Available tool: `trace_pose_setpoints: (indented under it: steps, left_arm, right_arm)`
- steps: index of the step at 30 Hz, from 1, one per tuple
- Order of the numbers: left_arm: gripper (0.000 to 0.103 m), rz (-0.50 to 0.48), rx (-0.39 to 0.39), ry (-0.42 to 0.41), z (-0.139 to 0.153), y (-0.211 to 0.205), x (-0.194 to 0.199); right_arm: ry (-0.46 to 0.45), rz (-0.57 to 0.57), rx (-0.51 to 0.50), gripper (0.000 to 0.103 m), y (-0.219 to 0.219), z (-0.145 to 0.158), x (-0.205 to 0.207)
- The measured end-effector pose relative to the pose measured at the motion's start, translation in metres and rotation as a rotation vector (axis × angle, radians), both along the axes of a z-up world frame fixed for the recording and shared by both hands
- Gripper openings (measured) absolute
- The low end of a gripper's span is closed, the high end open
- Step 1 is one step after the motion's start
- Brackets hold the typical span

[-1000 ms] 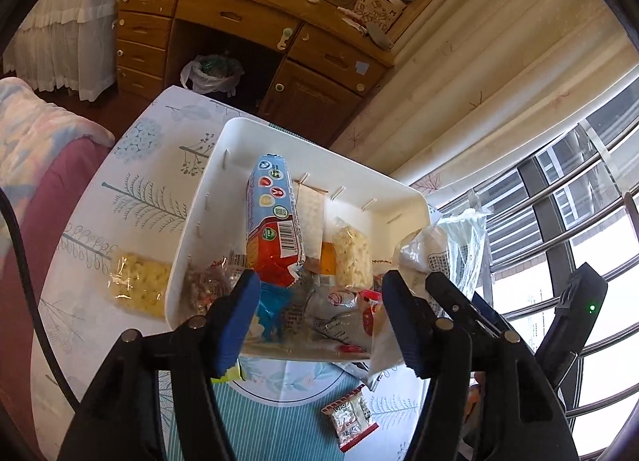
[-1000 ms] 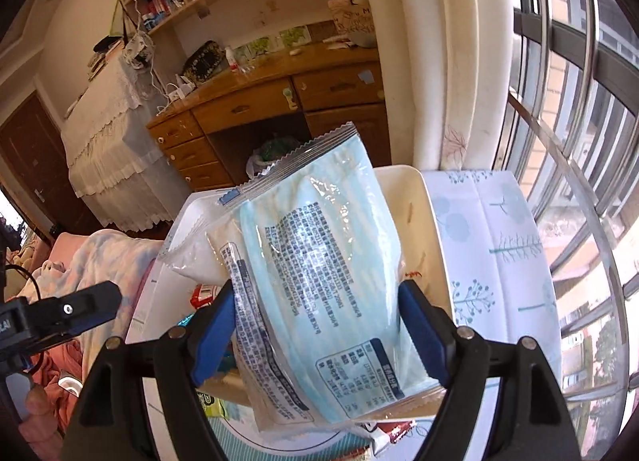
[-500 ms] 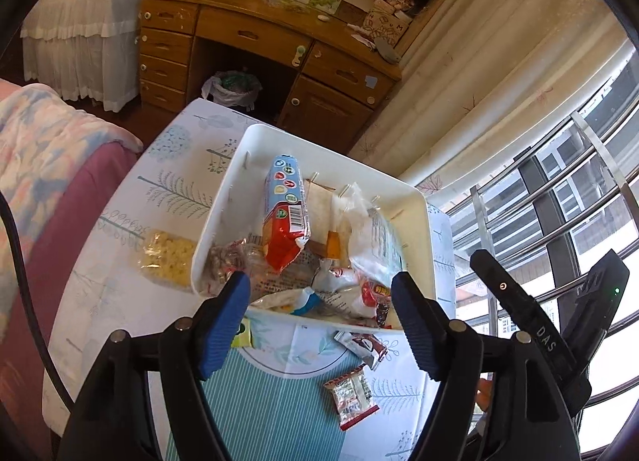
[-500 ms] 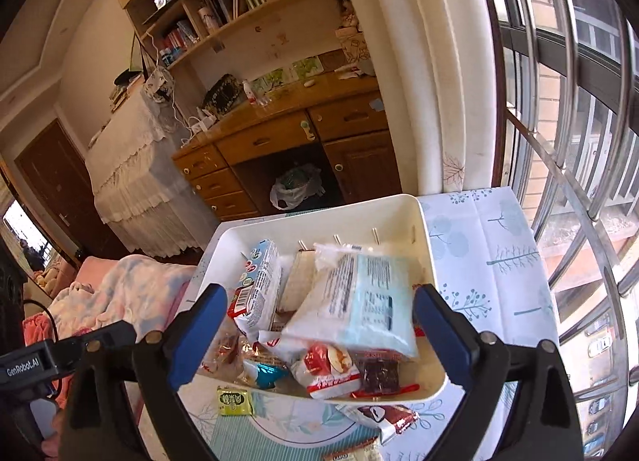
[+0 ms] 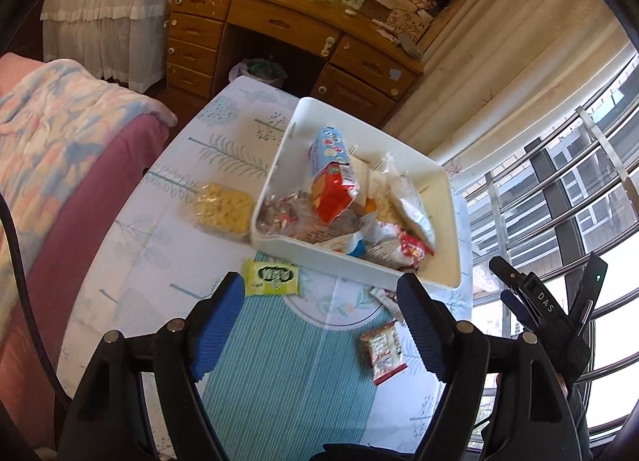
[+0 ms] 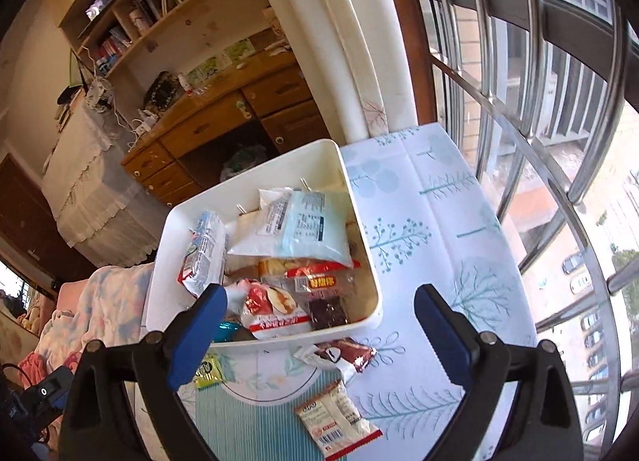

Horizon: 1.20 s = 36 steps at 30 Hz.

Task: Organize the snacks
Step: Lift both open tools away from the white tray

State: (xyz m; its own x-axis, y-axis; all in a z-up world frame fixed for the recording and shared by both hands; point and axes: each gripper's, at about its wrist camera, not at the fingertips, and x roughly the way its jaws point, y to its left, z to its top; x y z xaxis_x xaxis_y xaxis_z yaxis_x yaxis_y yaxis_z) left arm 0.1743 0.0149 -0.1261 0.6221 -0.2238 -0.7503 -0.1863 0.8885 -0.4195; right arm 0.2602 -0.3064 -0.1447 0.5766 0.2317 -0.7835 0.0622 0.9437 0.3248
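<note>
A white bin (image 5: pixel 447 273) (image 6: pixel 361 197) on the table holds several snack packs, with a pale blue pouch (image 6: pixel 303 227) lying on top. On the cloth in front lie a green packet (image 5: pixel 272 276) (image 6: pixel 207 371), a small red-and-white pack (image 5: pixel 384 351) (image 6: pixel 337 421) and a brown wrapper (image 6: pixel 339 355). A clear bag of yellow puffs (image 5: pixel 221 211) lies left of the bin. My left gripper (image 5: pixel 321 325) hovers over the cloth, its jaws opening, nothing between them. My right gripper (image 6: pixel 319 337) stands open and empty near the bin's front.
The table (image 5: pixel 279 381) carries a blue leaf-print cloth. A bed with a quilt (image 5: pixel 48 133) borders its left side. A wooden desk (image 5: pixel 287 33) stands beyond. Window bars (image 6: pixel 559 101) run along the right.
My right gripper let go of the pale blue pouch, which now lies in the bin. Both grippers have drawn back from the bin, and the left jaws have widened.
</note>
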Motion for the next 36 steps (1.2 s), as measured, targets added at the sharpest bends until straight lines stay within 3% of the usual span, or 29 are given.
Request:
trace_pose_setpoints:
  steps: [9, 22, 36]
  left_arm:
    - [0.077, -0.065, 0.028, 0.037, -0.003, 0.044, -0.005]
    - [0.077, -0.255, 0.083, 0.039, -0.003, 0.097, 0.022]
    - [0.078, -0.380, 0.124, 0.123, -0.042, 0.135, 0.061]
  right_arm:
    - [0.137, -0.128, -0.011, 0.096, 0.012, -0.028, -0.035]
    - [0.138, -0.311, -0.013, 0.096, 0.063, -0.029, -0.074]
    - [0.210, -0.425, -0.048, 0.096, 0.099, -0.051, -0.124]
